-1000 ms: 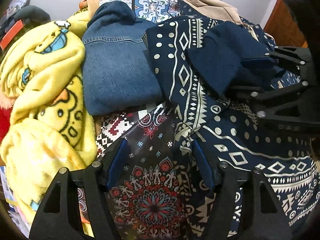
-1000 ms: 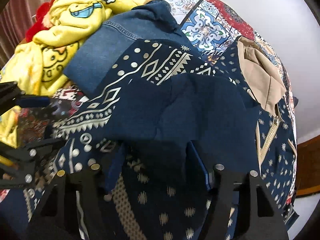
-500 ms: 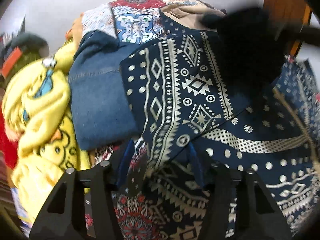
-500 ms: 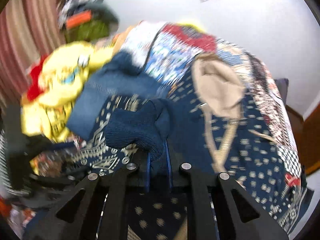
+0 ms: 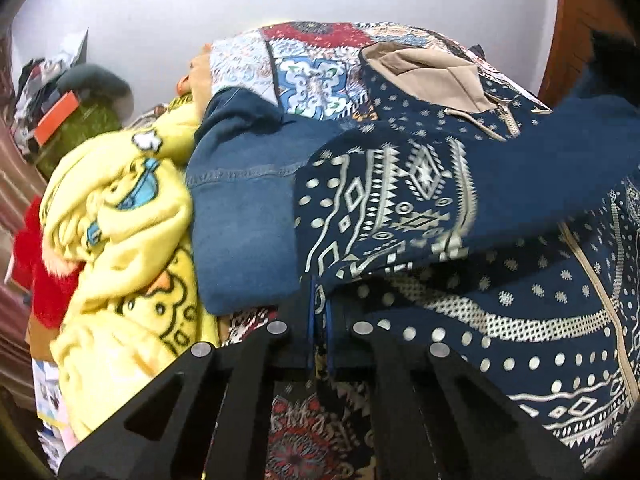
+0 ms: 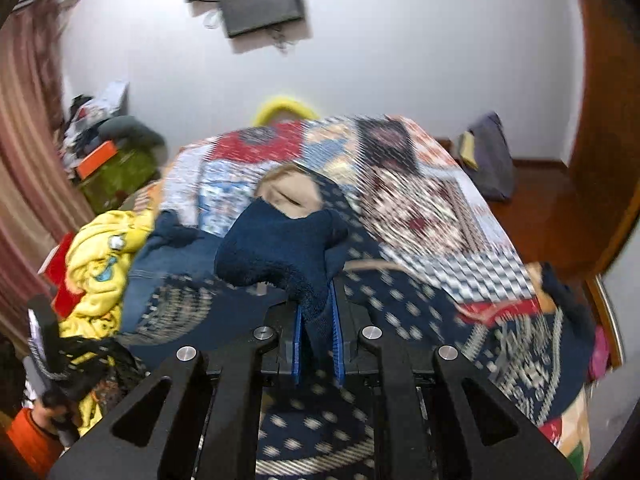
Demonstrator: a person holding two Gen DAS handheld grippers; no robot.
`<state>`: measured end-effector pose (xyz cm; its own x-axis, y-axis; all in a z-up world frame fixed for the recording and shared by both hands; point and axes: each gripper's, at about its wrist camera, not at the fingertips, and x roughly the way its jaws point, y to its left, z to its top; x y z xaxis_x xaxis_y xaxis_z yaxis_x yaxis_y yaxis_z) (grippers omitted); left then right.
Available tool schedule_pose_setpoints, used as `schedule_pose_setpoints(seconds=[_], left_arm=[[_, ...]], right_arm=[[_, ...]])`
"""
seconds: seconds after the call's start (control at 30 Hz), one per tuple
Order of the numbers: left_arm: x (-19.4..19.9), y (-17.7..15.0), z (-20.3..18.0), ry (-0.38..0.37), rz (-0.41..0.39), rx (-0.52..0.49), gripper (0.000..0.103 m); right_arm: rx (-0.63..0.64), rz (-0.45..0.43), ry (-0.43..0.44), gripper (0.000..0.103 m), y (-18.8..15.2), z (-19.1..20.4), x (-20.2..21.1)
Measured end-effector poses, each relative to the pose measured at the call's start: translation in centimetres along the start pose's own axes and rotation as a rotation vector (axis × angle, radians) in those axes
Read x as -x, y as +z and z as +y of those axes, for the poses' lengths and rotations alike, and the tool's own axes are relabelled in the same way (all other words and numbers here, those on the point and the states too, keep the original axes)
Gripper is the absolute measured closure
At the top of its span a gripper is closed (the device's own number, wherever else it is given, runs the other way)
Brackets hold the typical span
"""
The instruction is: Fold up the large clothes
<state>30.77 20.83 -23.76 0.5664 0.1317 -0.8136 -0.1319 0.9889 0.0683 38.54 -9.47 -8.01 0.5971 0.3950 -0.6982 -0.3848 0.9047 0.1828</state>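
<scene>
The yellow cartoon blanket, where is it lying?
In the left wrist view, the yellow cartoon blanket lies bunched on the left, against the folded denim garment.

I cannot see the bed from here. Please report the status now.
Left claw shut on navy patterned garment. Right claw shut on its plain navy cuff. Jeans and yellow blanket crowd beside it.

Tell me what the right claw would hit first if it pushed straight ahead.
The right claw already pinches the navy fleece cuff; beyond that, probably the tan lining of the patterned jacket, though depth is unclear.
</scene>
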Motion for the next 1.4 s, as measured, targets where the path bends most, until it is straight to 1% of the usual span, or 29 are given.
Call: schedule_pose_setpoints(seconds=[0.07, 0.13, 0.27, 0.3, 0.43, 0.5, 0.57, 0.63, 0.7, 0.77, 0.8, 0.83, 0.87, 0.9, 0.97, 1.03, 1.07, 1.1, 1.2, 1.23, 1.3, 1.4], left_arm=[[-0.5, -0.7, 0.1, -0.011, 0.031, 0.0, 0.1], [-1.2, -1.4, -0.5, -0.004, 0.054, -0.014, 0.1], [-2.1, -2.8, -1.4, -0.008, 0.091, -0.019, 0.1], [-2.4, -2.7, -1.6, -0.006, 0.095, -0.023, 0.099], [-2.5, -2.9, -2.0, 0.007, 0.108, -0.052, 0.099], [-2.5, -3.1, -2.1, 0.008, 0.127, -0.061, 0.094], [-2.2, -3.3, -2.1, 0.003, 0.147, -0.068, 0.091], [-1.7, -3.5, -2.1, 0.007, 0.16, -0.075, 0.087], [-1.3, -3.6, -2.1, 0.009, 0.176, -0.078, 0.075], [-0.4, -3.7, -2.0, -0.003, 0.184, -0.069, 0.071], [0.1, -3.7, -2.0, -0.012, 0.184, -0.065, 0.065], [0.6, -3.6, -2.0, -0.025, 0.181, -0.057, 0.062], [1.2, -3.5, -1.9, -0.039, 0.174, -0.047, 0.054], [1.9, -3.2, -2.0, -0.05, 0.161, -0.039, 0.05], [3.2, -2.4, -2.5, -0.058, 0.134, -0.038, 0.048], [4.3, -1.4, -3.2, -0.055, 0.106, -0.046, 0.045], [4.9, -0.7, -3.6, -0.053, 0.089, -0.048, 0.041], [5.2, -0.1, -4.0, -0.053, 0.075, -0.049, 0.037], [6.0, 2.0, -5.4, -0.063, 0.031, -0.044, 0.03], [6.1, 2.7, -6.0, -0.073, 0.021, -0.039, 0.029], [5.8, 3.9, -7.1, -0.089, 0.01, -0.027, 0.024], [5.0, 5.2, -8.5, -0.123, 0.007, -0.001, 0.023]], right_arm=[[-0.024, 0.052, -0.013, 0.093, -1.4, -1.7, -1.0], [-0.035, 0.11, -0.042, 0.093, -3.2, -3.0, -2.3], [-0.076, 0.21, -0.056, 0.093, -5.9, -5.7, -4.6], [-0.086, 0.227, -0.057, 0.093, -6.4, -6.3, -4.9], [-0.145, 0.259, -0.101, 0.093, -7.8, -9.2, -5.3], [-0.175, 0.276, -0.095, 0.093, -8.0, -10.1, -5.1], [-0.191, 0.295, -0.077, 0.088, -8.4, -10.9, -4.7], [-0.179, 0.31, -0.098, 0.087, -8.5, -11.3, -4.2], [-0.161, 0.314, -0.13, 0.087, -8.8, -11.4, -3.2], [-0.159, 0.316, -0.122, 0.085, -8.8, -11.9, -2.2], [-0.158, 0.316, -0.12, 0.083, -8.8, -12.0, -1.8], [-0.152, 0.316, -0.121, 0.078, -8.7, -12.2, -1.2], [-0.137, 0.308, -0.128, 0.072, -8.5, -12.3, -0.4], [-0.119, 0.297, -0.137, 0.068, -8.4, -12.3, 0.1], [-0.069, 0.259, -0.162, 0.051, -8.0, -12.4, 1.8], [-0.034, 0.218, -0.19, 0.044, -7.8, -12.8, 3.5], [-0.028, 0.204, -0.202, 0.041, -7.6, -13.2, 4.1], [-0.029, 0.195, -0.208, 0.04, -7.3, -13.5, 4.1], [-0.069, 0.166, -0.208, 0.037, -6.9, -15.6, 5.4], [-0.093, 0.159, -0.204, 0.036, -6.8, -16.4, 5.6], [-0.157, 0.155, -0.199, 0.035, -7.0, -18.4, 5.9], [-0.263, 0.178, -0.189, 0.035, -7.9, -21.7, 5.6]])
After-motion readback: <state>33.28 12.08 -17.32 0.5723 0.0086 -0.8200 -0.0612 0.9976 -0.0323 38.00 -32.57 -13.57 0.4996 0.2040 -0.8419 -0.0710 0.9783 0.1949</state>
